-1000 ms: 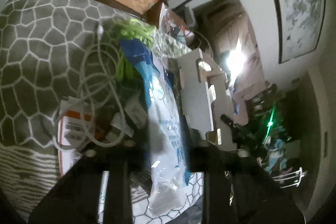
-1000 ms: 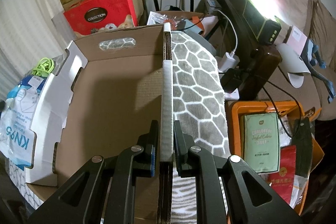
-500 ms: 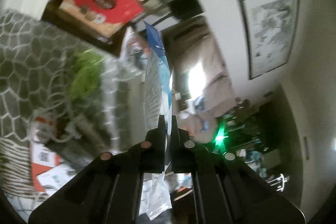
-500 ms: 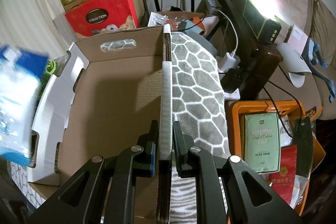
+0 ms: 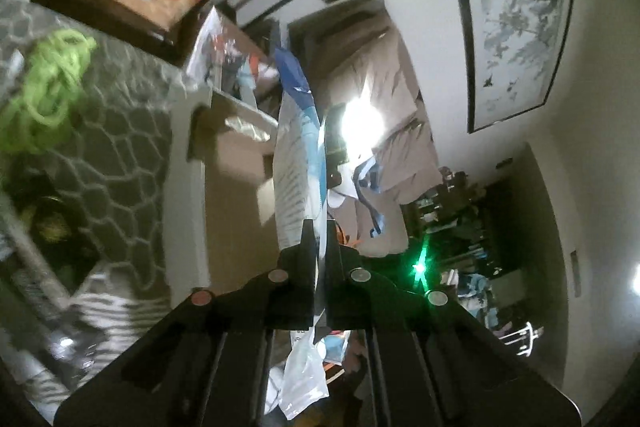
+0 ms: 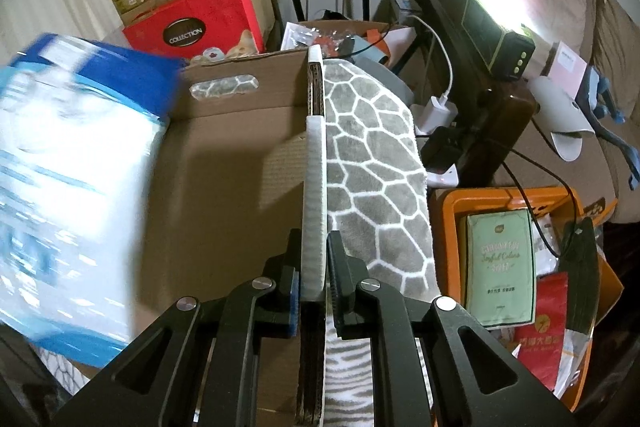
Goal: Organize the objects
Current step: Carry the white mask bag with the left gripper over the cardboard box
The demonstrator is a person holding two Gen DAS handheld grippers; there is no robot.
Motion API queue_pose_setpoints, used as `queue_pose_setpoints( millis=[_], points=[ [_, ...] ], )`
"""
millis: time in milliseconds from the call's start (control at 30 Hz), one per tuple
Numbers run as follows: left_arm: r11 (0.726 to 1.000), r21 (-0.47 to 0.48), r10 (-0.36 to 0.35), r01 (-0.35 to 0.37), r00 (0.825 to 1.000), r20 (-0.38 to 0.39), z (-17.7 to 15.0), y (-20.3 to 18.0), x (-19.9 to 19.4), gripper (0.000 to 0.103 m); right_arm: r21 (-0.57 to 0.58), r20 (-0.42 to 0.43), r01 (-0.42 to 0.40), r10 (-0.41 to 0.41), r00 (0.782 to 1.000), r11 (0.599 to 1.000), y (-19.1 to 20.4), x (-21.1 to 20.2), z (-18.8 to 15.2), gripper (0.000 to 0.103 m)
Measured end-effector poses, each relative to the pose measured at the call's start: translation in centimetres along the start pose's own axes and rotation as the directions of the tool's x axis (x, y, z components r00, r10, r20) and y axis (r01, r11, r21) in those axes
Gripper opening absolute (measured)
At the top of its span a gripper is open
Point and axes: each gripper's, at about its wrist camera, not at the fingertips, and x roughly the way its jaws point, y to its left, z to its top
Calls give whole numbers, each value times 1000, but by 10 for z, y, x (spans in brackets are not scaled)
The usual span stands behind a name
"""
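My left gripper (image 5: 318,227) is shut on a blue and white plastic mask pack (image 5: 298,163), held edge-on in the air. In the right wrist view the same mask pack (image 6: 76,179) hangs blurred over the left side of the open cardboard box (image 6: 224,187). My right gripper (image 6: 314,239) is shut on the box's right wall (image 6: 314,187), a white-edged flap standing upright. The box's brown floor is bare where it shows. The left gripper itself is hidden in the right wrist view.
A grey honeycomb-pattern blanket (image 6: 372,179) lies right of the box. An orange bin (image 6: 452,203) with packets sits further right. Red gift boxes (image 6: 196,23) stack behind. A green cord bundle (image 5: 48,79) rests on the blanket at left. A sofa (image 6: 560,11) stands at far right.
The left gripper closed on the mask pack, lifted it off the blanket and carried it over the box's left side. The right gripper kept its hold on the box wall.
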Motion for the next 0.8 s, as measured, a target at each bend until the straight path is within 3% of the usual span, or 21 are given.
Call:
queue_pose_setpoints(
  millis=[433,567,667,733,800],
  points=[
    [997,12,77,-77,997,-21,-17,2,54,3,-5,1,4,-4,1000,1000,-1,-1,-1,11],
    [987,51,153,-151,988,-34,-26,2,69,3,-6,2,4,-4,1000,1000,-1,-1,-1,11],
    [966,108,240,-235,970,-34,-30,-5,75,4,-6,1,5,-5,1000,1000,-1,-1,-1,11],
    [944,147,304,-297,952,-33,-31,-11,76,13,-5,2,4,-4,1000,1000,-1,-1,-1,11],
    [920,168,364,-354,931,-35,-32,-15,75,44,-7,3,5,-5,1000,1000,-1,-1,-1,11]
  ],
)
